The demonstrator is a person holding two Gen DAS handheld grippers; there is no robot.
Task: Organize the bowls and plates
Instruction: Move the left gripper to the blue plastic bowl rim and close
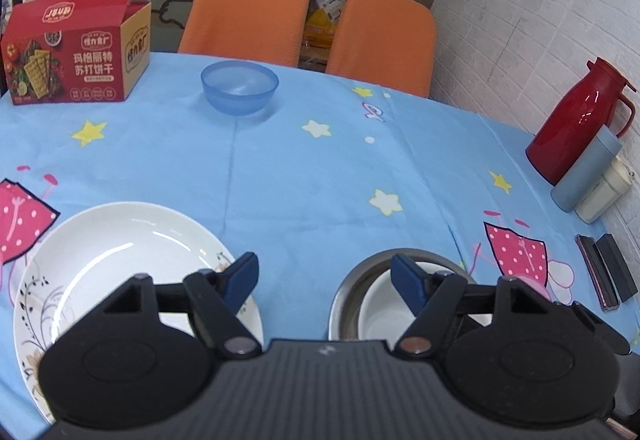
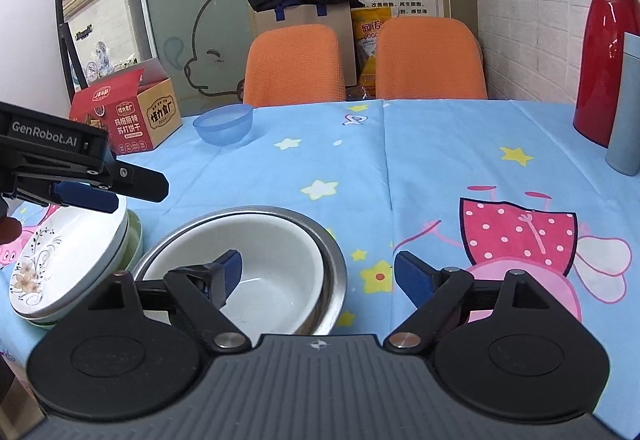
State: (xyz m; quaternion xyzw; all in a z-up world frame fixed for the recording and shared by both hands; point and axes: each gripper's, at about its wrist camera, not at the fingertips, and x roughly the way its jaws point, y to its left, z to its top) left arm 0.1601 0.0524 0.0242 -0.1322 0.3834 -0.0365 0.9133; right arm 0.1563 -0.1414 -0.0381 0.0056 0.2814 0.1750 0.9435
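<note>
While both the left gripper (image 1: 323, 274) and right gripper (image 2: 318, 272) hang spread wide and empty, a white bowl (image 2: 256, 260) sits inside a steel bowl (image 2: 334, 260) beside stacked plates (image 2: 68, 264) near the table's front edge, a blue bowl (image 1: 239, 87) at its far edge.

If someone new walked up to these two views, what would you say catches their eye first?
Probably the bright blue cartoon tablecloth with its stars, then the white bowl nested inside a metal bowl at the near edge, just ahead of the open right gripper. To its left sits the stack of flowered plates under the open left gripper, with a lone blue bowl far across the table.
</note>
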